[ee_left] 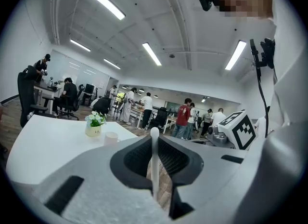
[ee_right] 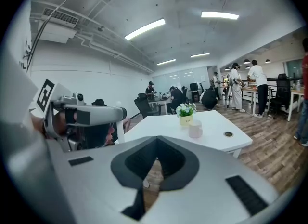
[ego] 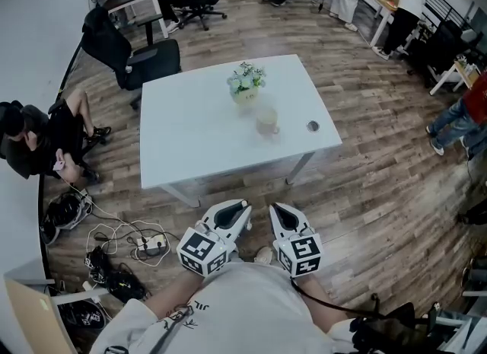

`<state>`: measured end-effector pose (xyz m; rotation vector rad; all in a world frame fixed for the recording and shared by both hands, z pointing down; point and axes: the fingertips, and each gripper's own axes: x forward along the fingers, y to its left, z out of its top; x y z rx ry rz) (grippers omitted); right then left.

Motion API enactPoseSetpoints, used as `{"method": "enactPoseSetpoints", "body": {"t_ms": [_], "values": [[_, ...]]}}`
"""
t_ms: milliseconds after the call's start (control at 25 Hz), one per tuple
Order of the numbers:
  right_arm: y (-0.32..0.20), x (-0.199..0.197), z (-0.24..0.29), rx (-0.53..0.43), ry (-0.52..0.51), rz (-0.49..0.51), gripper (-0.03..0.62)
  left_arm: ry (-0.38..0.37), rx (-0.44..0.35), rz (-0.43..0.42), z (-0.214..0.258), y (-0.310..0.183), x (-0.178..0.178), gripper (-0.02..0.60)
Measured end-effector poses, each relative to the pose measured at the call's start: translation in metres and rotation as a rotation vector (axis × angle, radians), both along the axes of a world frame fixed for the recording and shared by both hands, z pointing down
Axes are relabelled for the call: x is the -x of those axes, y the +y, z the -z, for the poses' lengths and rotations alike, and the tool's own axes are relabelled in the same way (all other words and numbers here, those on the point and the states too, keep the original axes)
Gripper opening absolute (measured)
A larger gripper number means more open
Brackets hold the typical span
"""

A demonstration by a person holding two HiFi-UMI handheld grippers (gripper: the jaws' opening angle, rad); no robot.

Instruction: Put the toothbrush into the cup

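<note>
A pale cup [ego: 267,121] stands on the white table [ego: 190,139], just in front of a small pot of flowers [ego: 246,84]. Both grippers are held close to the person's body, short of the table's near edge. My left gripper [ego: 242,209] is shut on a thin white toothbrush [ee_left: 154,163], whose rounded end sticks up between the jaws. The cup [ee_left: 111,138] shows far ahead in the left gripper view. My right gripper [ego: 278,209] is shut with nothing in it; from it the cup [ee_right: 195,130] sits mid-table.
A round cable hole [ego: 313,125] lies right of the cup. A black office chair [ego: 129,52] stands at the table's far left corner. A person sits on the floor at left [ego: 38,143]. Cables and a power strip [ego: 144,244] lie on the wooden floor.
</note>
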<state>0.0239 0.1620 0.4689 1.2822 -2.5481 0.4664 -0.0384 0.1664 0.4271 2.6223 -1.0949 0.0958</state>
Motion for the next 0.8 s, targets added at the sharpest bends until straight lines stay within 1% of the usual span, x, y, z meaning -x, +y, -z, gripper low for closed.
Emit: {"method": "enactPoseSetpoints", "body": {"t_ms": [280, 800], "values": [[-0.004, -0.003, 0.003, -0.024, -0.027, -0.046, 0.018, 0.000, -0.002, 0.000, -0.001, 0.000, 0.003, 0.049], [-0.004, 0.003, -0.003, 0.016, -0.022, -0.060, 0.018, 0.000, -0.008, -0.009, 0.002, -0.001, 0.013, 0.049]]}}
